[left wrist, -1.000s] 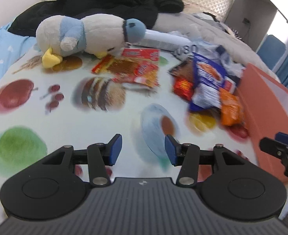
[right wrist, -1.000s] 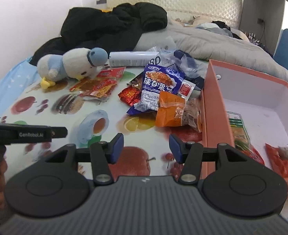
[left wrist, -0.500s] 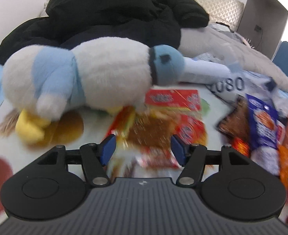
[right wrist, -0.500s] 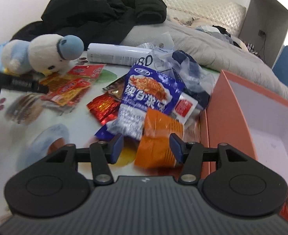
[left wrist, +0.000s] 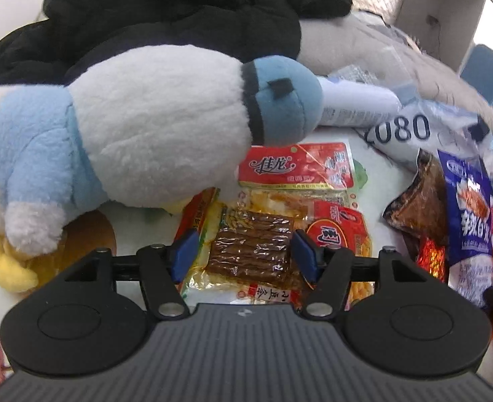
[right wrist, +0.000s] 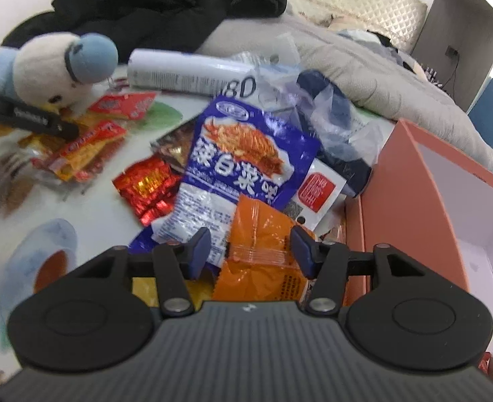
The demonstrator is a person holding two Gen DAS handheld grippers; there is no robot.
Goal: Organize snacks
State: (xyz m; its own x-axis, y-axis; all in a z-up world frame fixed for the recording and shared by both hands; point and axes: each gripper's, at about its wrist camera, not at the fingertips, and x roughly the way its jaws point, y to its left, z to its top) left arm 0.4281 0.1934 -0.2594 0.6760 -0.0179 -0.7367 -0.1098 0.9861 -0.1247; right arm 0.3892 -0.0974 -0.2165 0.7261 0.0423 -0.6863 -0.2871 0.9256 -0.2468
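- The left hand-held gripper (left wrist: 243,254) is pointing steeply down over a clear packet of brown strips (left wrist: 250,254), its blue pads standing apart on either side, not pressing it.
- The plush bird (left wrist: 139,134) is lying just left of the red packet (left wrist: 296,167), hiding the yellow packet's (left wrist: 196,221) far end.
- The right hand-held gripper (right wrist: 250,251) is tilting down with its jaws opening around a crinkly orange packet (right wrist: 263,244); contact is hard to judge.
- The glossy blue-and-white bag (right wrist: 239,167) is overlapping the orange packet.
- The orange box (right wrist: 410,201) is sitting at the right, its inside being cut off.
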